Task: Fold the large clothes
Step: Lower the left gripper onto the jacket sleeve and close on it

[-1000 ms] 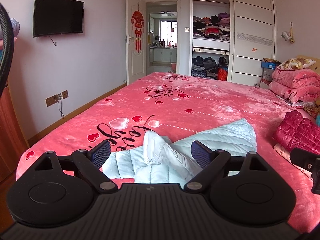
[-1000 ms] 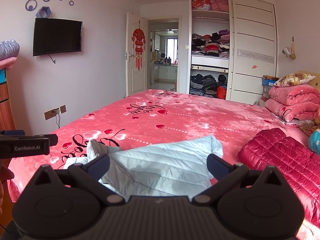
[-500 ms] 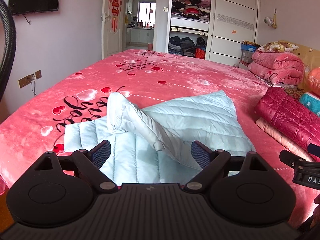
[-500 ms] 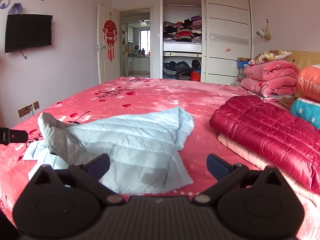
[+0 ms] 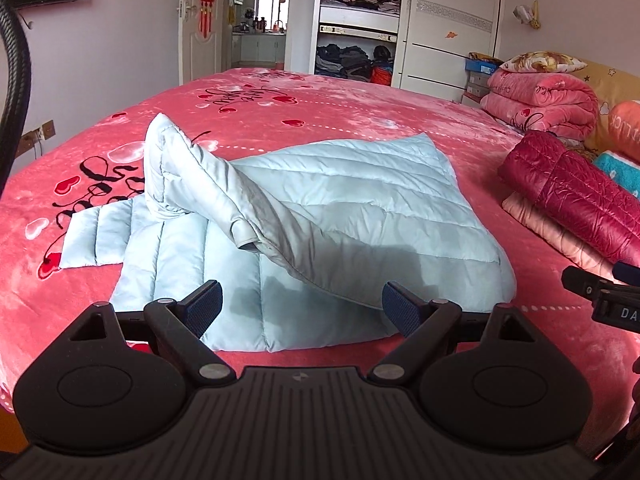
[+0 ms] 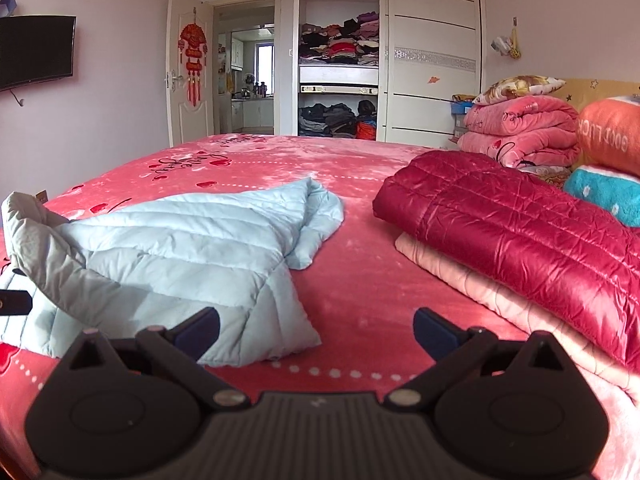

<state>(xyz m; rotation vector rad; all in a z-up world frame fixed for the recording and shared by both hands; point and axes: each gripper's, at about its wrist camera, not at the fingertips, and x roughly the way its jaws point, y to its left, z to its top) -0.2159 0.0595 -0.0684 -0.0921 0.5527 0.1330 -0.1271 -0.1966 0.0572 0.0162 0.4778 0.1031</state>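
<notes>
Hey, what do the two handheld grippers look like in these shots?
Both are matte black: a ribbed base plate, two round discs, angled link arms with silver pivot pins. The left gripper and the right gripper each carry dark blue textured pads. A black cable curves along the left view's edge.

"GOOD LUCK", mirrored, on orange pillow [image 6: 610,136]; "DA…" on black device [image 5: 612,300]; script lettering on bedspread [image 5: 360,120], unreadable.

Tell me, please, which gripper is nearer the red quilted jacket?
Right. The right gripper hovers beside the red quilted jacket; the left gripper hangs over the light blue jacket, farther away.
</notes>
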